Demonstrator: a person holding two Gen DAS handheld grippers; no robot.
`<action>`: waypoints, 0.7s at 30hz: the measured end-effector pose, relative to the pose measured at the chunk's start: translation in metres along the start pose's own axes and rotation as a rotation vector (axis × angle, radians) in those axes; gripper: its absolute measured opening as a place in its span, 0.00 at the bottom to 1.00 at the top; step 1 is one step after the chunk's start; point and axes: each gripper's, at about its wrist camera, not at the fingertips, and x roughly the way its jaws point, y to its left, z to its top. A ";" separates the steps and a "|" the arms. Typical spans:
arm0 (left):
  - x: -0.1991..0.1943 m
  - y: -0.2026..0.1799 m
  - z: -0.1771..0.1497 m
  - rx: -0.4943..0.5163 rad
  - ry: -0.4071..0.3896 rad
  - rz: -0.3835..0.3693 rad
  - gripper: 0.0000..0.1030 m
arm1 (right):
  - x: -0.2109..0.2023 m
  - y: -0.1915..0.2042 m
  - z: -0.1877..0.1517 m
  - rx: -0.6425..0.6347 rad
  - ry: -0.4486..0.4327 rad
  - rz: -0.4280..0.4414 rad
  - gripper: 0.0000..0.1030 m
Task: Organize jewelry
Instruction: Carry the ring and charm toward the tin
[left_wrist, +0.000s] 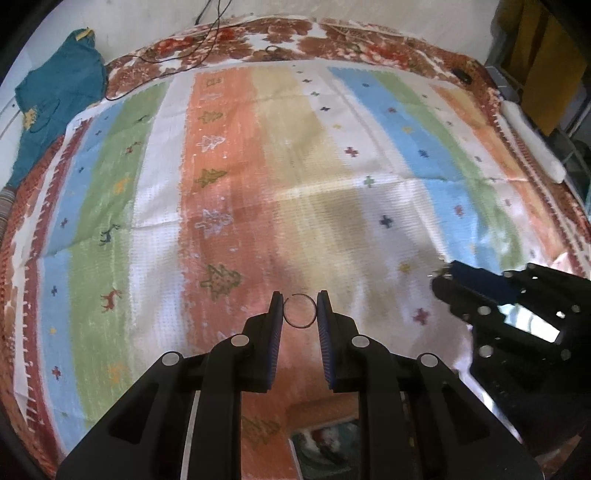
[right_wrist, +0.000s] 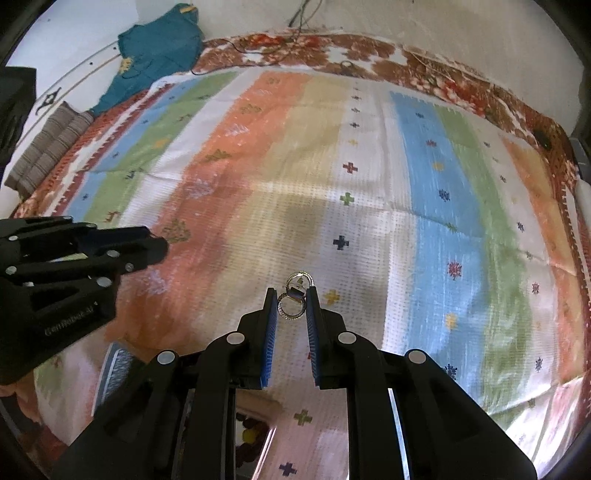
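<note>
We hold a thin dark ring (left_wrist: 300, 310) pinched by its outer rim between the pads of our left gripper (left_wrist: 300, 308), lifted clear above the striped cloth (left_wrist: 236, 177) over its near middle. In our right gripper (right_wrist: 291, 304) we clamp a small silvery jewelry piece (right_wrist: 294, 301), which looks like two sparkly hoops joined by a little dark clip, one hoop poking out past the fingertips; it too hangs above the near middle of the cloth. Both pieces look very light and stiff, and we judge the thin ring easy to bend or flick away if we squeeze harder, since its smooth metal gives the pads little to bite on. The linked hoops seem likely to swing at the joint, so holding across the lower hoop, as we do, seems the steadiest place. The two tools sit near each other, side by side, not touching. The cloth spreads over a red and white patterned blanket (left_wrist: 332, 40), with a teal garment (left_wrist: 59, 88) off its far left corner, a black cable (left_wrist: 177, 59) along the far edge and a folded striped fabric (right_wrist: 48, 151) at the left edge.
</note>
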 end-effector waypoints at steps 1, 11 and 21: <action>-0.005 -0.002 0.000 0.004 -0.011 -0.002 0.18 | -0.003 0.001 0.000 -0.003 -0.007 0.001 0.16; -0.042 -0.011 -0.014 0.004 -0.073 -0.033 0.18 | -0.028 0.003 -0.015 -0.018 -0.047 0.009 0.16; -0.067 -0.013 -0.038 0.017 -0.100 -0.043 0.18 | -0.054 0.013 -0.029 -0.049 -0.104 0.020 0.16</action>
